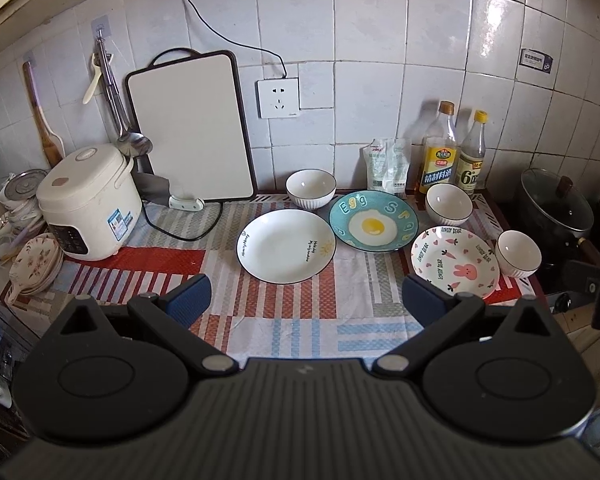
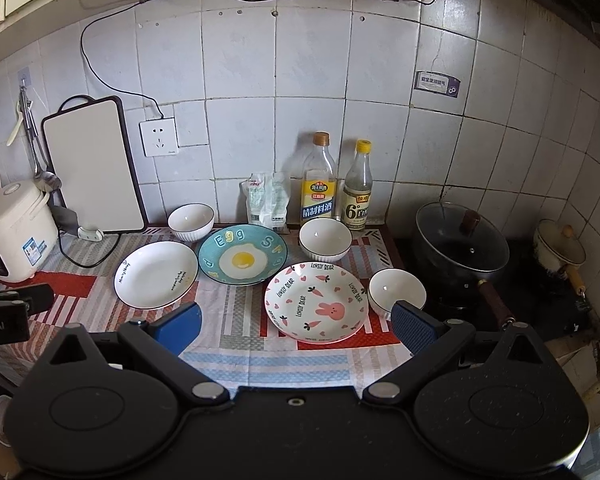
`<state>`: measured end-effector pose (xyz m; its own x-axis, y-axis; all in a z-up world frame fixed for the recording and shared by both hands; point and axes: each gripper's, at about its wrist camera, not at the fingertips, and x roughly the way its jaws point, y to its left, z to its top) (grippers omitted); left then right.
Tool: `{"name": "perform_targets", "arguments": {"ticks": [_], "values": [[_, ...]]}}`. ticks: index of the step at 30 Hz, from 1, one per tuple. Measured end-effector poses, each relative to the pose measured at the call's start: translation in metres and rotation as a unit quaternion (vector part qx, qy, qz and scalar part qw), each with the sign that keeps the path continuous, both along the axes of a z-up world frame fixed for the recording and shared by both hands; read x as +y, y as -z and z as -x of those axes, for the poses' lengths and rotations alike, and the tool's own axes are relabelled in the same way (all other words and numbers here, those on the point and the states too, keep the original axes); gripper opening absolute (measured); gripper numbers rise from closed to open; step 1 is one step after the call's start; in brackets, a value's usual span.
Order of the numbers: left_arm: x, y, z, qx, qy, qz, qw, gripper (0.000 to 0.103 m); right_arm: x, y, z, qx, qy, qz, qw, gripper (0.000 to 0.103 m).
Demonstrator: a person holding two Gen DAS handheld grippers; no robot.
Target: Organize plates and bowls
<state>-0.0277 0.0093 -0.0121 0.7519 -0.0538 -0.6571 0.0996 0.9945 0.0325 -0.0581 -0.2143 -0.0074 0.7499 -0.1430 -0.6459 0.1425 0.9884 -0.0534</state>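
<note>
Three plates, the white plate (image 1: 286, 246), egg plate (image 1: 373, 221) and bunny plate (image 2: 316, 302), lie with three bowls on the table (image 1: 284, 320). Left hand-held gripper (image 1: 306, 300) and right hand-held gripper (image 2: 296, 326) hover wide open, empty. Advisable: grip a rim squarely, lift level, stack like on like.

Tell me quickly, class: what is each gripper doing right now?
Left gripper: open, holding nothing, above the cloth.
Right gripper: open, holding nothing, near the rabbit plate.
</note>
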Motion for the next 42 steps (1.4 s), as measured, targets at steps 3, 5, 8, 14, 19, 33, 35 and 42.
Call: {"name": "perform_targets", "arguments": {"ticks": [3, 5, 8, 14, 19, 33, 35, 42], "values": [[-0.001, 0.005, -0.001, 0.004, 0.001, 0.002, 1.0000, 0.103, -0.001, 0.002, 0.000, 0.001, 0.002, 0.003, 1.000, 0.102], [0.001, 0.007, -0.003, 0.006, 0.002, 0.000, 1.0000, 0.103, -0.001, 0.003, -0.001, 0.001, 0.004, 0.005, 1.000, 0.102], [-0.001, 0.011, -0.006, 0.008, 0.003, -0.004, 1.0000, 0.103, -0.002, 0.005, -0.002, 0.001, 0.005, 0.007, 1.000, 0.102], [-0.001, 0.020, -0.014, 0.012, 0.005, 0.000, 0.9999, 0.103, -0.005, 0.008, -0.005, -0.002, 0.007, 0.004, 1.000, 0.102], [0.002, 0.025, -0.018, 0.014, 0.007, 0.006, 0.9999, 0.103, -0.008, 0.012, -0.008, -0.003, 0.011, -0.001, 1.000, 0.102], [-0.002, 0.031, -0.023, 0.016, 0.016, 0.013, 0.9997, 0.103, -0.010, 0.017, -0.015, -0.007, 0.007, -0.005, 1.000, 0.102], [-0.004, 0.030, -0.024, 0.016, 0.017, 0.011, 0.9997, 0.103, -0.011, 0.018, -0.014, -0.006, 0.006, -0.006, 1.000, 0.102], [-0.004, 0.031, -0.025, 0.018, 0.018, 0.009, 0.9996, 0.103, -0.011, 0.023, -0.018, -0.002, 0.005, -0.005, 1.000, 0.102]]}}
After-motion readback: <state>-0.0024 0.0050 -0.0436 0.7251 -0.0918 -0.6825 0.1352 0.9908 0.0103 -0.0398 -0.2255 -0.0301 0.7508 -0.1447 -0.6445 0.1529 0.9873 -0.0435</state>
